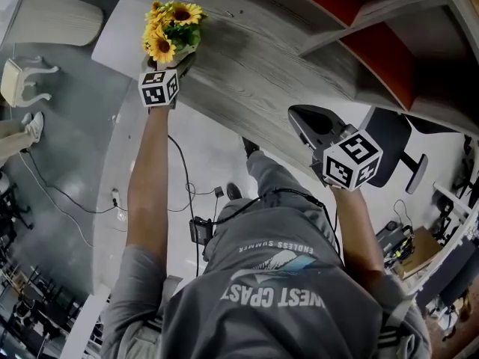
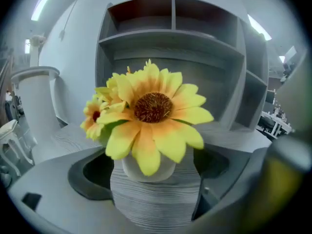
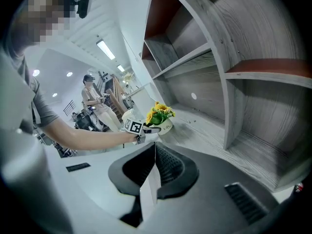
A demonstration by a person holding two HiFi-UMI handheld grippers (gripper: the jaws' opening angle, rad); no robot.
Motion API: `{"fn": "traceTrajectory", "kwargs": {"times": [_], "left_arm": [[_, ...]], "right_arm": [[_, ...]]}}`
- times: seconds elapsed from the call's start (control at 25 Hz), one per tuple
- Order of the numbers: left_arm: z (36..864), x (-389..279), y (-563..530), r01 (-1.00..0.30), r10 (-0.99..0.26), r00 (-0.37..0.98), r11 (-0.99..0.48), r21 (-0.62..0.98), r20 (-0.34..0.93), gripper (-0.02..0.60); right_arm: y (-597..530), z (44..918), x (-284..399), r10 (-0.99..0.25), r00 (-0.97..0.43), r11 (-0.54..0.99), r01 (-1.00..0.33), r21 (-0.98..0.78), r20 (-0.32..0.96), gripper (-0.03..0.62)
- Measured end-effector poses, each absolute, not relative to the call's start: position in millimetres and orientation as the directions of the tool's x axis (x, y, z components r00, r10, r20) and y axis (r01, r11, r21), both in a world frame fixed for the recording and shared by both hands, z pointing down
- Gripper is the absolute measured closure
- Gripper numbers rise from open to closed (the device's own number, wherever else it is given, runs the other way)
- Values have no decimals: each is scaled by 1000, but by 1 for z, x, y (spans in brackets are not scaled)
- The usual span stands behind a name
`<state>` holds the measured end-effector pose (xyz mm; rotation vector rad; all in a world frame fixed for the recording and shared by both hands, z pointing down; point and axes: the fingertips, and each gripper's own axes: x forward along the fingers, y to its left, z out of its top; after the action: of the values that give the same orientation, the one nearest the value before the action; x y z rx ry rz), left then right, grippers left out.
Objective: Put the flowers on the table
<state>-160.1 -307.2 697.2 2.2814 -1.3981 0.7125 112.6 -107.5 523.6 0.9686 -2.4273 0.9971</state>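
Head view: at the far left a white chair [image 1: 22, 81] is seen on the grey floor. To its right, the left hand-held gripper [image 1: 176, 64] is held out on a bare arm over the left end of the grey wood-grain tabletop [image 1: 247, 66], with its marker cube turned up toward the camera. The flowers [image 1: 171, 25], yellow sunflowers with green leaves, are seen just beyond its jaws, above that same end of the tabletop. A black cable [image 1: 182, 172] is seen trailing down below the arm. Further right, the right hand-held gripper [image 1: 303, 122] is held at the near edge of the tabletop, well apart from the flowers. A black office chair [image 1: 400, 152] is seen just beyond it, and a shelf unit [image 1: 352, 13] with red-brown panels is set along the top right.

In the left gripper view, the jaws are closed on a white pot [image 2: 146, 169] that carries the flowers, and a ridged grey pad is pressed against its lower part. One large sunflower is spread across the middle of the picture, with smaller ones at its left.

In the right gripper view, a second person [image 3: 92, 101] is seen far off at the left. The pot is seen low against the tabletop in the left hand-held gripper's grasp; whether its base touches the wood cannot be told. The right hand-held gripper's own jaws are pressed together, and nothing is held between them.
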Motion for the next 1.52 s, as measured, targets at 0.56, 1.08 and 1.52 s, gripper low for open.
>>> {"fn": "traceTrajectory", "kwargs": {"times": [0.56,1.08,1.52], "left_arm": [[618,-215,-226,-930,-826,339,-366,27,450,467],[452,-248,-63,-929,-903,332,-364,-73,271,563],[318,-275,108,-934,-940,309,-328,-139,145,563]], "right_arm": [[-75,496,74,-479,-737,589,-673,-448,477,566],[-17,420,36,-523,-784,719,-616,-321,334,568],[66,326,16,-525,-824,808,-561,-179,213,568]]}}
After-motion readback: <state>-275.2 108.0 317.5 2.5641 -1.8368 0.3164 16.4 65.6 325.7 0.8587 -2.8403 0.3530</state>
